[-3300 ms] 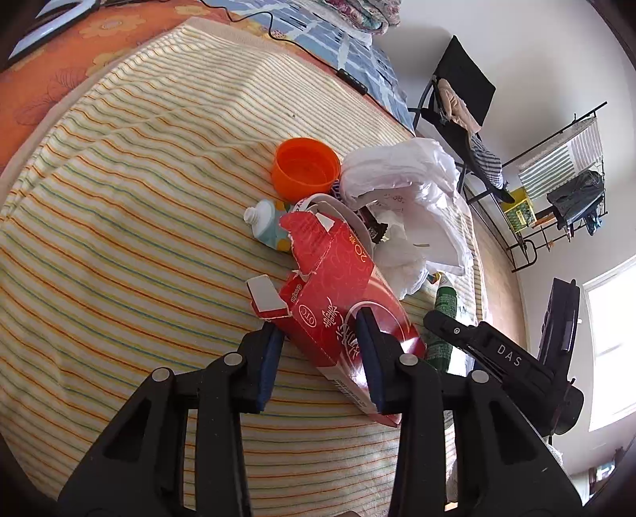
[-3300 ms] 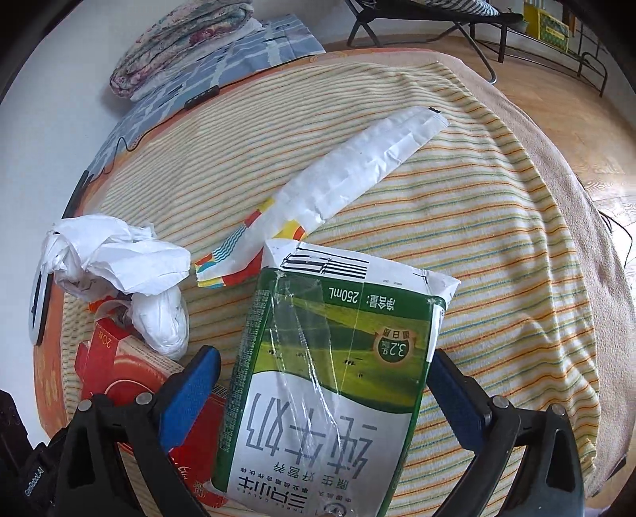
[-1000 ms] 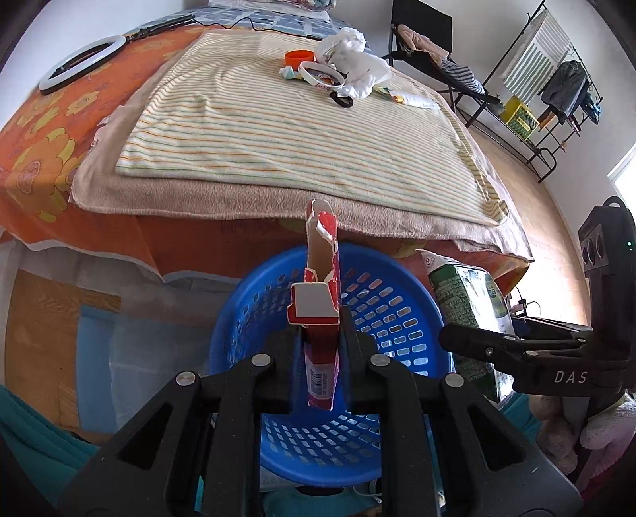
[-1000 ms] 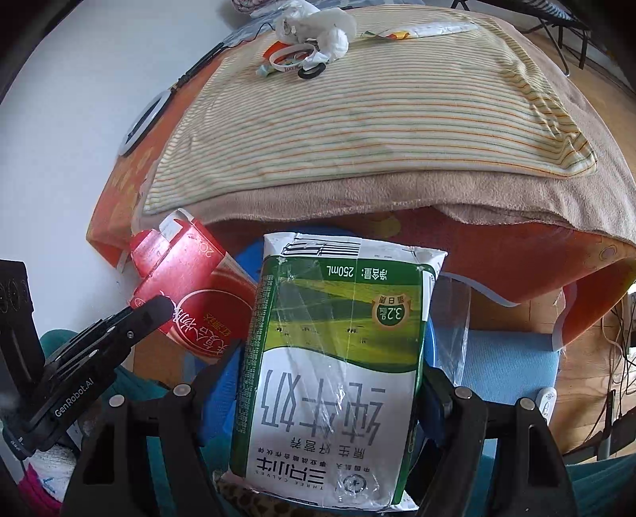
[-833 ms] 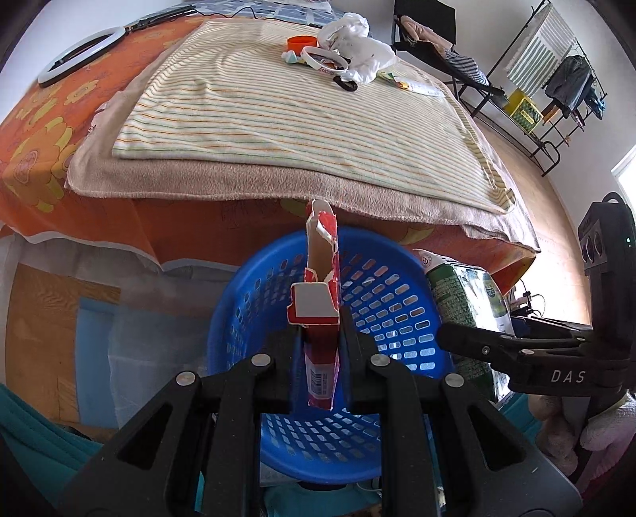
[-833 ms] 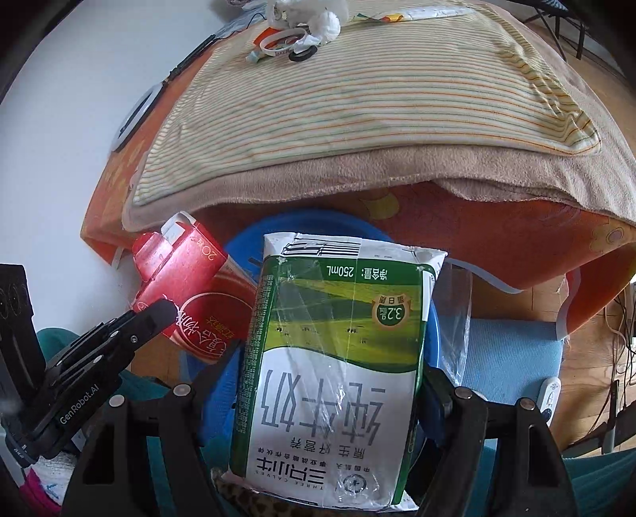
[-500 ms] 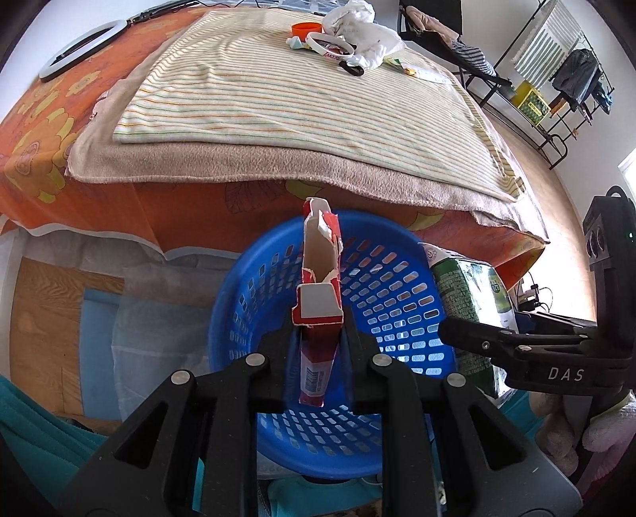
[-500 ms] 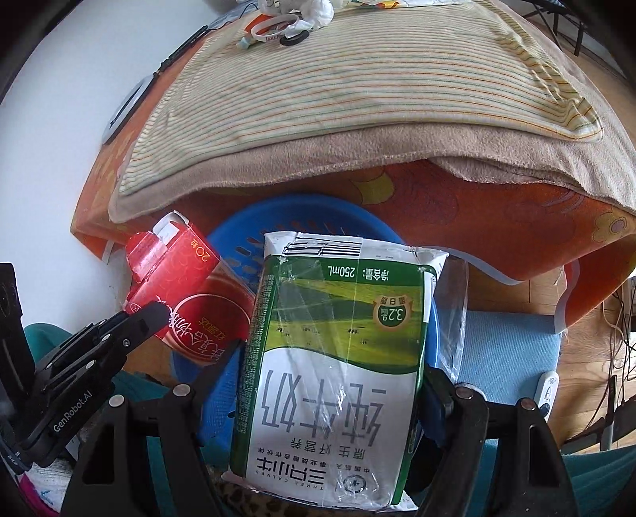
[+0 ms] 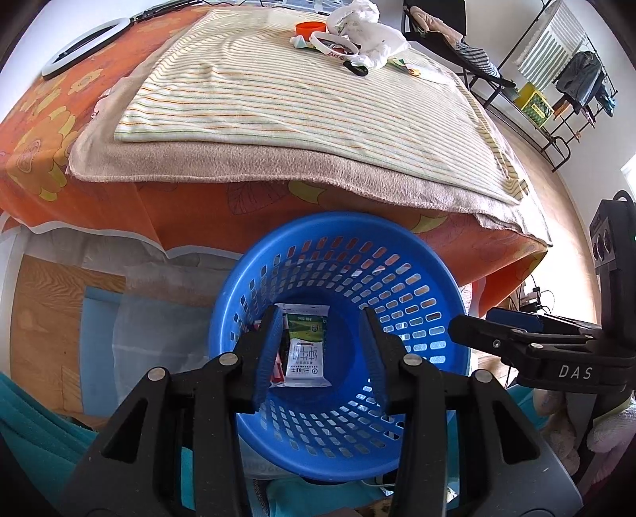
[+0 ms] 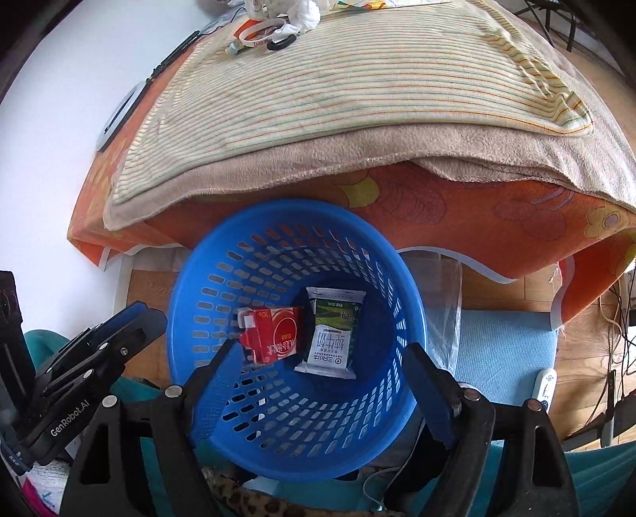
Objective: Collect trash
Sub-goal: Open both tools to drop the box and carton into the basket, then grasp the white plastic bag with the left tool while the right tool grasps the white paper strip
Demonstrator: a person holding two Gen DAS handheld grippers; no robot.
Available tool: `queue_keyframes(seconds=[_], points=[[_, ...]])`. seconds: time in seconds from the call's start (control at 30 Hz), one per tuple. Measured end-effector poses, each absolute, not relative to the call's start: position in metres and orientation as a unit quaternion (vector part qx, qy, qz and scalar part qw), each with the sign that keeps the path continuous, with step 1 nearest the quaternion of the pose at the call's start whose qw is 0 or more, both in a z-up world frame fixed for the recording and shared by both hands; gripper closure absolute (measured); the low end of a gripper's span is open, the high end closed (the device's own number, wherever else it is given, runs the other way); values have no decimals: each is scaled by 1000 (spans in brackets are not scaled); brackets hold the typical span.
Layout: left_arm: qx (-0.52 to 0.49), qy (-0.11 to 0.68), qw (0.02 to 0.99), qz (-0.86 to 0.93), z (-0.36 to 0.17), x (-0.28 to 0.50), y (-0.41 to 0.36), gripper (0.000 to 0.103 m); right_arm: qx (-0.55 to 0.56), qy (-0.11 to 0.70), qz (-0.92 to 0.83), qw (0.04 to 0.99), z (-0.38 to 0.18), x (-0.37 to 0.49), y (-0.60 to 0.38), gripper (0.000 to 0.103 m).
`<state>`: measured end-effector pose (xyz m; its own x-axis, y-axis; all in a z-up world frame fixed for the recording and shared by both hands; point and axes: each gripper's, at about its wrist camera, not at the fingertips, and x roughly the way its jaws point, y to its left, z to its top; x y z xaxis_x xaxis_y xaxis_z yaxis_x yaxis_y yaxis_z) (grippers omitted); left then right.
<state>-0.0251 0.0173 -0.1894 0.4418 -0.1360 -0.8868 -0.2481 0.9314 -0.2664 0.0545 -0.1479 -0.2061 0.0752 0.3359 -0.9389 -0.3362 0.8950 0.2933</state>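
Both cartons are seen lying at the bottom of the blue basket (image 10: 294, 246): the red carton (image 10: 272, 332) left of centre in the right wrist view, the green milk carton (image 10: 332, 330) just beside it to the right. Neither is touched by a hand-held gripper.

The left hand-held gripper (image 9: 322, 350) is held above the basket with its jaws opening and nothing between them; the milk carton (image 9: 305, 350) is only seen through the gap, far below. The right hand-held gripper (image 10: 318, 381) is also opening, its jaws spread wide over the basket mouth and empty.

The remaining trash is found at the far end of the bed (image 9: 278, 103), in the upper middle of the left wrist view: a white bag (image 9: 363, 30), an orange cap (image 9: 311, 28), a white ring (image 9: 332, 43) and a flat wrapper (image 9: 421, 71) to its right. From both grippers it lies straight ahead and well apart, across the whole striped blanket. The wrapper's long axis appears to run toward the right of the frame, on the right gripper's side, so it is judged the nearer pick for that hand; the cap and ring fall nearer the left.
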Motion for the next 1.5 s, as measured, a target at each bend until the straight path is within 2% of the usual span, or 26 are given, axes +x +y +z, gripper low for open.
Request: queue_keyframes(seconds=[0.57, 0.7, 1.07, 1.17, 1.23, 1.3, 1.4, 1.5], points=[[-187, 511, 838, 29, -169, -4, 24, 62, -6, 606, 222, 764, -178, 79, -151, 19], [-189, 500, 845, 28, -158, 6, 30, 49, -3, 595, 220, 773, -166, 91, -153, 19], [-187, 470, 862, 31, -128, 51, 51, 49, 10, 564, 188, 804, -138, 139, -161, 16], [-190, 458, 868, 28, -117, 72, 59, 41, 36, 556, 175, 812, -131, 158, -170, 10], [-188, 447, 874, 27, -108, 88, 64, 39, 50, 554, 165, 815, -128, 173, -176, 7], [-184, 439, 879, 24, -99, 107, 67, 39, 62, 550, 158, 818, -124, 188, -179, 7], [-178, 426, 887, 13, -88, 135, 69, 32, 76, 540, 148, 825, -116, 212, -183, 7], [-157, 414, 897, 5, -79, 164, 67, 29, 88, 531, 139, 831, -110, 239, -183, 7]])
